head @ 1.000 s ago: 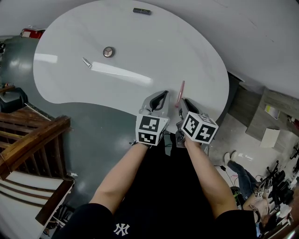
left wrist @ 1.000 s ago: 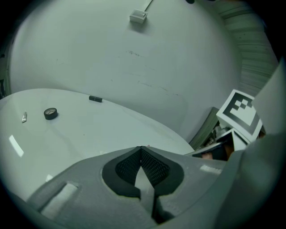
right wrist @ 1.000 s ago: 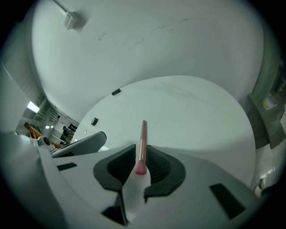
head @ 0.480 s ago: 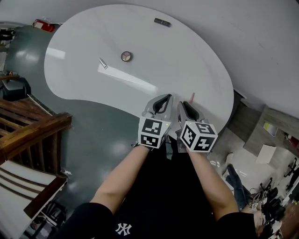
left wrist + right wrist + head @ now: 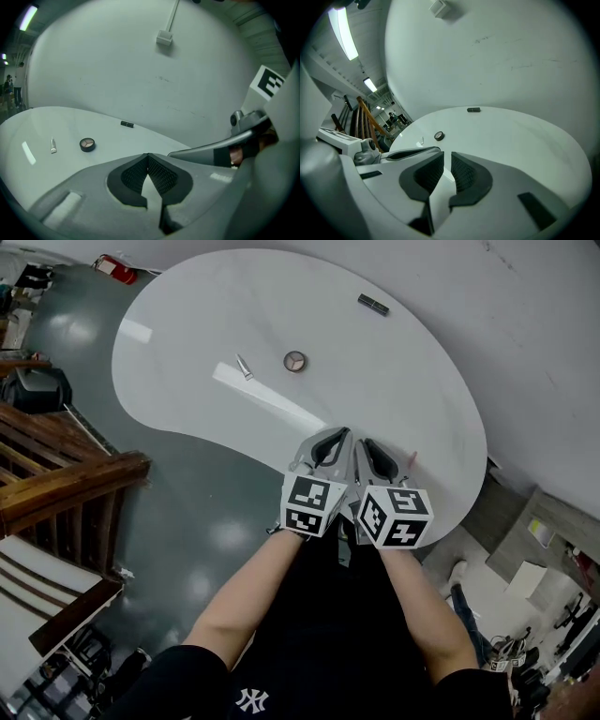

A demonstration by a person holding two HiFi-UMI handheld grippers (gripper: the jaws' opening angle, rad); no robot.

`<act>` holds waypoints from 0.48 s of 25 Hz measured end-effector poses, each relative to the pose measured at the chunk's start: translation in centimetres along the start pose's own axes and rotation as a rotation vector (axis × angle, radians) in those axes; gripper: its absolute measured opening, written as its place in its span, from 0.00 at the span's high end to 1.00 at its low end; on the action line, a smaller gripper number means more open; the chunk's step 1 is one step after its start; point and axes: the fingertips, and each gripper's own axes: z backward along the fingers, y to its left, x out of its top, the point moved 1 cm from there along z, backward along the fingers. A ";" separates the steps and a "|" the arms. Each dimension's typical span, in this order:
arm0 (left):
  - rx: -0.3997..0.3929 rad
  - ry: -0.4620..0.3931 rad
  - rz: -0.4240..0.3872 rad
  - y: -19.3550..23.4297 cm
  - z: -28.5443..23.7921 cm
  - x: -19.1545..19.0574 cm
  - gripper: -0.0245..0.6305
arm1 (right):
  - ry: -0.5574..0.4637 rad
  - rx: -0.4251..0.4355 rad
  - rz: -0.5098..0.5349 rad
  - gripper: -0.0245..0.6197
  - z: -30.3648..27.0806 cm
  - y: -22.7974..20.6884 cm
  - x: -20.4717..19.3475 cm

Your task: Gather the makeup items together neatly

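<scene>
Prob. lab/studio hall: glossy grey floor (image 5: pixel 197 512), strip lights (image 5: pixel 344 33), wood stair rail (image 5: pixel 66 484), big white table (image 5: pixel 187 343).

We take the white, kidney-shaped table (image 5: pixel 187 334) as our landmark. Behind it rises a plain white wall (image 5: pixel 525 296), with a small box (image 5: pixel 164 37) mounted high above the table. On the table's near side spreads a glossy grey-green floor (image 5: pixel 187 502). Left of the table we see a wooden railing (image 5: pixel 75 479). Up and left of the table, strip lights (image 5: pixel 344 30) glow on the ceiling.
</scene>
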 end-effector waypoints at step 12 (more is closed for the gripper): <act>0.088 -0.026 -0.028 10.0 -1.1 2.4 0.95 | -0.029 -0.025 0.145 0.91 -4.9 3.6 1.5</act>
